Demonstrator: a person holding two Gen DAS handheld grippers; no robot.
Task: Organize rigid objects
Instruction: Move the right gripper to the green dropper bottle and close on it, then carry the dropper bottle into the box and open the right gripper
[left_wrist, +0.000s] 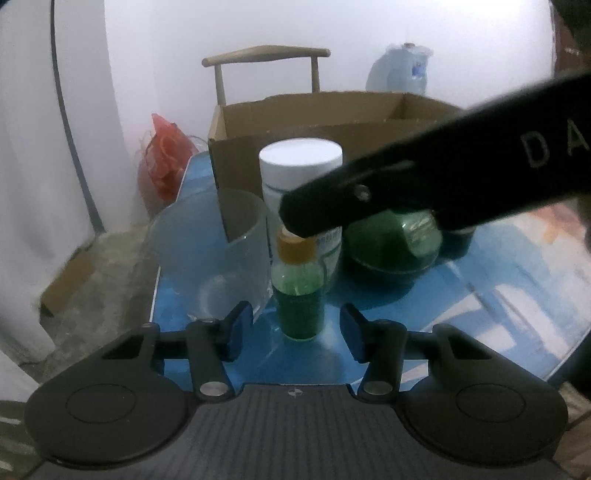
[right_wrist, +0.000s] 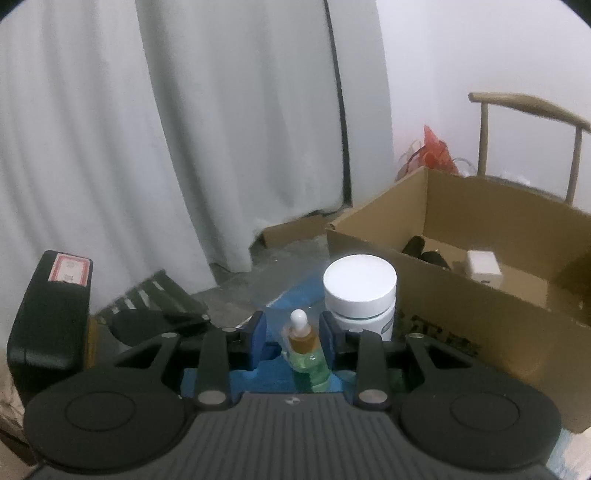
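Your left gripper (left_wrist: 291, 332) sits apart around that small green bottle (left_wrist: 301, 295), looks light and slick, so I'd squeeze mid-body, not the dropper cap.

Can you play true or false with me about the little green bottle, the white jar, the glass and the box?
1. The little green bottle stands upright on the blue table. True.
2. The white jar has a red lid. False: its lid is white.
3. The clear glass stands to the left of the bottle in the left wrist view. True.
4. The cardboard box is closed. False: it is open on top, with things inside.
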